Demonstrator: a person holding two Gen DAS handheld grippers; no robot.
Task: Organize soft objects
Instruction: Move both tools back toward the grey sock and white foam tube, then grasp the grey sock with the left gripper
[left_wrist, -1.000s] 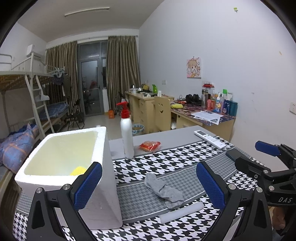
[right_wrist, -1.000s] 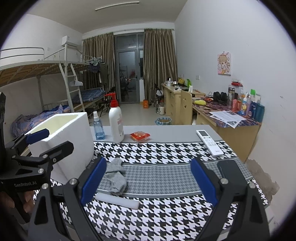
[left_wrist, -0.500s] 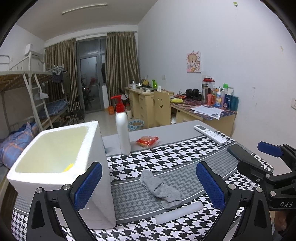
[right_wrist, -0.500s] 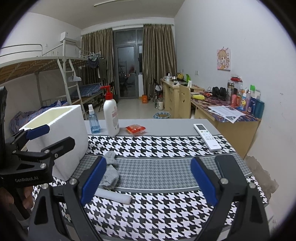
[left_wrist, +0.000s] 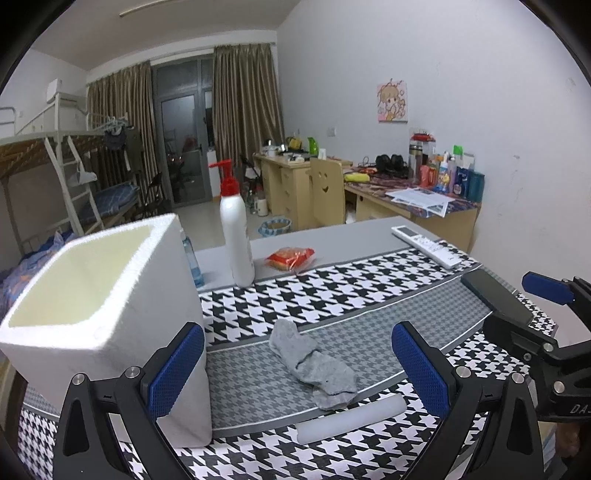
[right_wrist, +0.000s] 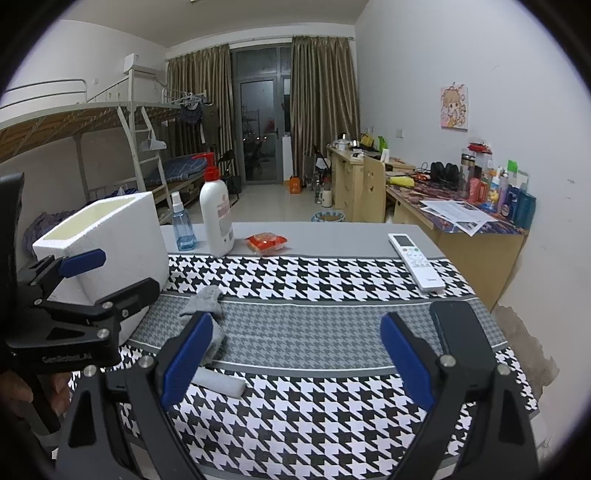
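Left gripper (left_wrist: 297, 363) has dropped toward the sock (left_wrist: 313, 363), jaws wide, empty; right gripper (right_wrist: 295, 356) likewise; box (left_wrist: 99, 295) awaits.

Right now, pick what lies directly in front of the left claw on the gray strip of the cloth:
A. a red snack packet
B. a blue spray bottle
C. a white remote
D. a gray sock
D: the gray sock lies crumpled on the gray strip, between the fingers of the open left claw.

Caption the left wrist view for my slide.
Open left gripper above a grey sock beside a white foam box.
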